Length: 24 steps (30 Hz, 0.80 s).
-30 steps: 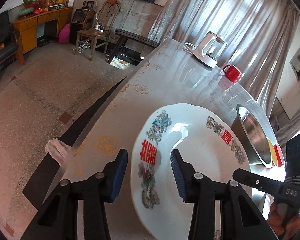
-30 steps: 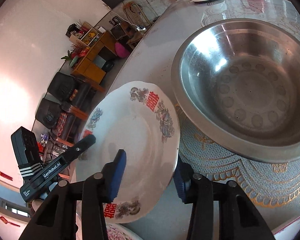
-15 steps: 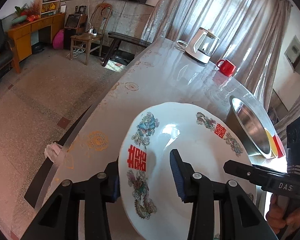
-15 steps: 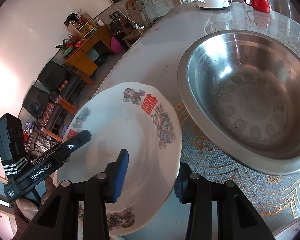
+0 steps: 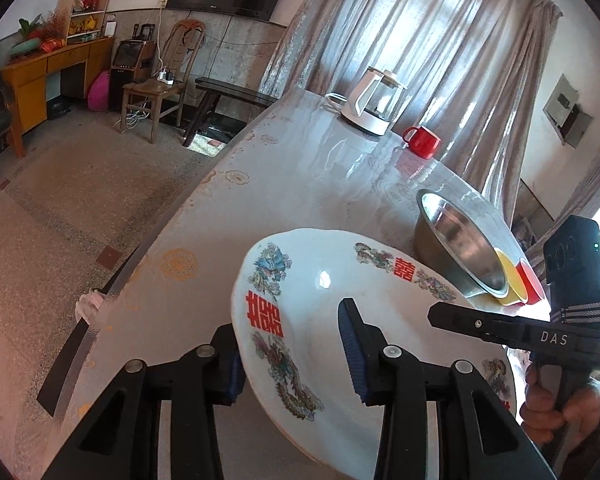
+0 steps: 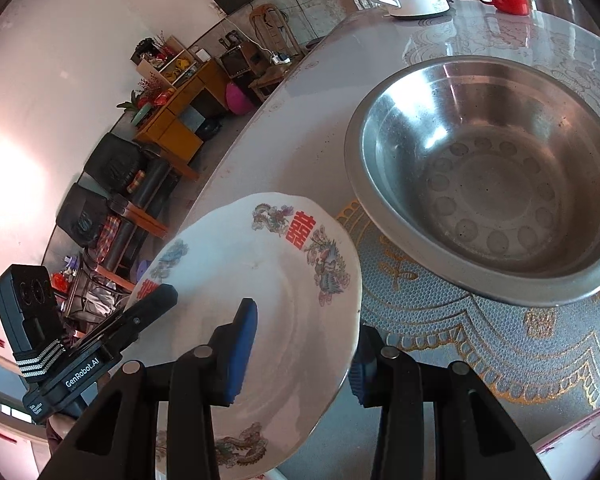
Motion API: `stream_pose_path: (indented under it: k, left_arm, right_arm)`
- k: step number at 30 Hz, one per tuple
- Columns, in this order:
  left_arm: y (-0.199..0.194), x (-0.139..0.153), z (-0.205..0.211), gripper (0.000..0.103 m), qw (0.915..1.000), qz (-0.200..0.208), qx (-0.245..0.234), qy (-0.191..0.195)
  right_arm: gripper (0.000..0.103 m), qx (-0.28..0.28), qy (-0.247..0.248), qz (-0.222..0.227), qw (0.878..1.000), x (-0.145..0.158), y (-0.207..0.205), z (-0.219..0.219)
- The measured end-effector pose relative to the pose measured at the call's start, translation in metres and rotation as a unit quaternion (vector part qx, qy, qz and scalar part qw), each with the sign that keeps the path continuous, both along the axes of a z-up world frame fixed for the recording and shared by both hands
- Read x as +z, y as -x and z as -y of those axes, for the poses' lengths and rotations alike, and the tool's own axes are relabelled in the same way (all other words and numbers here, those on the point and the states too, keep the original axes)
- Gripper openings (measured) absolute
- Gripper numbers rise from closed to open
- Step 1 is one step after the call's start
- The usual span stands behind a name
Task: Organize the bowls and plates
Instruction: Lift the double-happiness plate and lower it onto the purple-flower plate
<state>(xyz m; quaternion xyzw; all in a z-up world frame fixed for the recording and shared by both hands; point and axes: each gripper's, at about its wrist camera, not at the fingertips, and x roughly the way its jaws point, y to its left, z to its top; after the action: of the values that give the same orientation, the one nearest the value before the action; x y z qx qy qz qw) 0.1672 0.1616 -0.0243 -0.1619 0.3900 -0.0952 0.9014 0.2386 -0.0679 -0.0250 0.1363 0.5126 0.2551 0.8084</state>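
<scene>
The tabletop point(image 5: 300, 184) fills the centre of both views. The steel bowl point(image 6: 488, 184) sits at upper right in the right wrist view. The white decorated plate point(image 5: 324, 304) is lifted and tilted at lower centre. The left gripper point(image 5: 292, 354) jaws, partly closed, clamp the plate's left rim. The right gripper point(image 6: 302, 356) jaws, likewise narrow, clamp its opposite rim. A red mug point(image 5: 422, 142) stands beside the kettle point(image 5: 370, 102) at top.
</scene>
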Motion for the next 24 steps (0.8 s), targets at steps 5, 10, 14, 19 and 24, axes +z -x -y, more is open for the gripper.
stream_pose_path:
  k: [5,10,14,19,24]
  left_arm:
    - [0.005,-0.002,0.006,0.039,1.0000,0.001,-0.005,-0.007]
    - [0.015,0.003,0.007,0.039,0.9998,0.018,-0.006,-0.006]
    - [0.023,0.009,0.007,0.039,0.9995,0.030,-0.005,-0.008]
    - [0.039,0.022,0.012,0.039,0.9983,0.053,-0.012,-0.019]
    - [0.058,0.040,0.027,0.039,0.9961,0.079,-0.027,-0.028]
  right_arm:
    - [0.041,0.011,0.006,0.015,1.000,0.000,0.006,-0.004]
    - [0.041,0.017,0.009,0.016,1.000,-0.001,0.011,-0.003]
    - [0.041,0.020,0.005,0.030,0.999,0.005,0.017,-0.003]
    - [0.041,0.022,-0.005,0.050,0.999,0.017,0.028,0.000]
    - [0.041,0.015,-0.019,0.065,0.998,0.030,0.047,0.013]
